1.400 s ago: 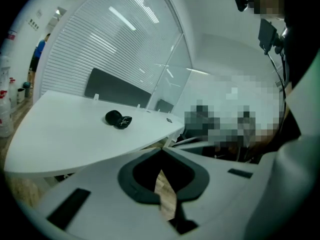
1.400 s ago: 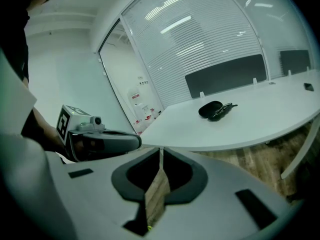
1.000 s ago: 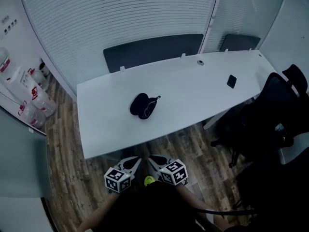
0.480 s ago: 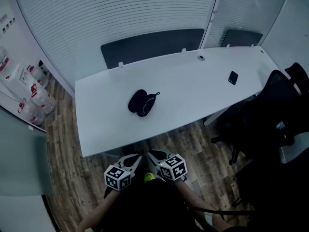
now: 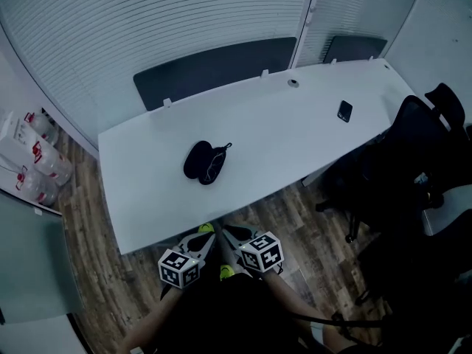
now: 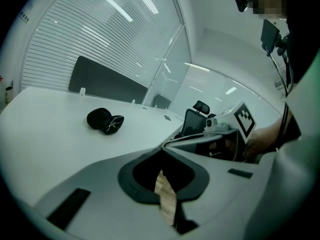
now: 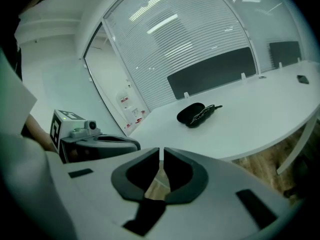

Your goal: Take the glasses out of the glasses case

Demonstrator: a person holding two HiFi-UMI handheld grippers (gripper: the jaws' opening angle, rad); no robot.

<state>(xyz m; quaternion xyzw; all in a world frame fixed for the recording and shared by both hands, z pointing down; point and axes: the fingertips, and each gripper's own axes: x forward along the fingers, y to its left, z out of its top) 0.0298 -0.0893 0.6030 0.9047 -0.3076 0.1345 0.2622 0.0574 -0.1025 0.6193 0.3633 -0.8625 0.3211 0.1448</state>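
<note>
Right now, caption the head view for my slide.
Both shut, the left gripper and right gripper hover just short of the white table; the black glasses case lies on it, untouched.

Dim bluish cast; lamp glare on glass wall (image 7: 200, 39); fisheye warp, dark corners.

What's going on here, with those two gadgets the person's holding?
A person stands before a white table, holding the left gripper and right gripper close to the body, both shut and empty. A black glasses case lies on the table, well beyond them. Nothing has been picked up yet.
</note>
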